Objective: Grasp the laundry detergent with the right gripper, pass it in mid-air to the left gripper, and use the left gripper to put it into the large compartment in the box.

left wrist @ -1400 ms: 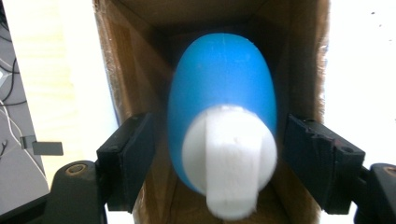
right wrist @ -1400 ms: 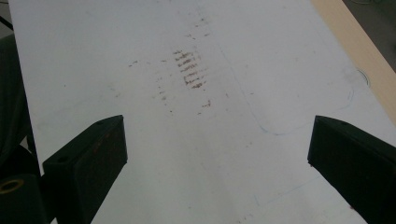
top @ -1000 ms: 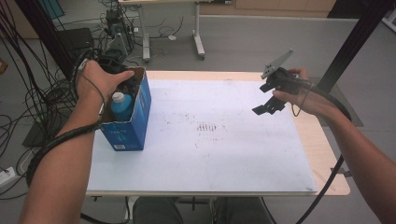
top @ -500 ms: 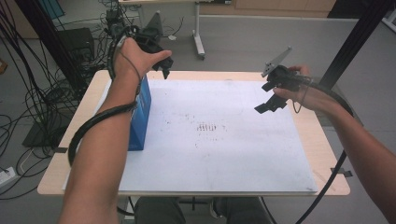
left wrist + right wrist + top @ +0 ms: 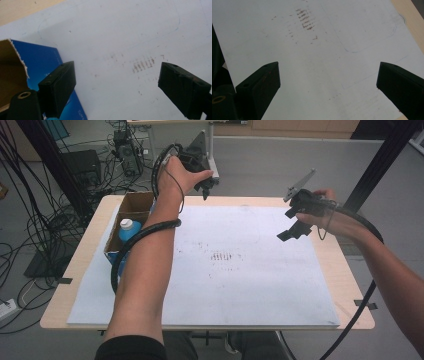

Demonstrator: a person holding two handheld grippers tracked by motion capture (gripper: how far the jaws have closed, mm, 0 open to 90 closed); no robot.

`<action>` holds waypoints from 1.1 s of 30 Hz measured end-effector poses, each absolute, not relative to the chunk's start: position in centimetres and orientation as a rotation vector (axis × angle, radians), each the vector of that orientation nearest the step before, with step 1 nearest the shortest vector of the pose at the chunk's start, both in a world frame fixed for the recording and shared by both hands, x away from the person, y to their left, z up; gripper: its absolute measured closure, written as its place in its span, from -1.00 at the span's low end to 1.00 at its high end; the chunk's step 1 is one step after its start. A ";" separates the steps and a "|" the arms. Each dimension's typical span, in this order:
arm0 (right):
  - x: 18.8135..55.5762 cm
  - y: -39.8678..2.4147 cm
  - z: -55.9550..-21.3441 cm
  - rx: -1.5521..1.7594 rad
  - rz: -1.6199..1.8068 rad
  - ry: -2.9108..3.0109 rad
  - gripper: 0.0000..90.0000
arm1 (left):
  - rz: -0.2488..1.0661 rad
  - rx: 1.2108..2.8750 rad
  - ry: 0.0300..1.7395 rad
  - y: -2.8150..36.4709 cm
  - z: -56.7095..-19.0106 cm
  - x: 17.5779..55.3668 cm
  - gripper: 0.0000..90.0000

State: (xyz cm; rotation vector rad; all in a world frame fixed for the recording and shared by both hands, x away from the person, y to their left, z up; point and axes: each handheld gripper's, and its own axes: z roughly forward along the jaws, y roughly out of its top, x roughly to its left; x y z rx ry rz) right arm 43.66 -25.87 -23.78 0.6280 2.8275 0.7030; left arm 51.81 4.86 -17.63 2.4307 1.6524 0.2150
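The blue plastic bottle with a white cap (image 5: 128, 228) stands upright in the open blue cardboard box (image 5: 114, 240) at the surface's left edge, nearer the left tool (image 5: 205, 186), whose empty jaws have just been opening; the right tool (image 5: 295, 220) hangs released, well apart.

Left tongs (image 5: 206, 189) raised, jaws just opened, right tongs (image 5: 292, 227) agape, empty
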 end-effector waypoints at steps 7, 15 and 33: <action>43.9 -25.8 -23.6 0.628 0.697 2.829 -0.89 | 0.196 2.444 1.645 4.2 -18.3 52.5 -0.67; 44.2 -25.4 -23.7 0.623 0.685 2.839 -0.89 | 0.187 2.450 1.638 4.0 -18.7 53.0 -0.67; 44.1 -25.1 -23.7 0.612 0.678 2.844 -0.88 | 0.182 2.463 1.615 3.6 -19.1 52.7 -0.67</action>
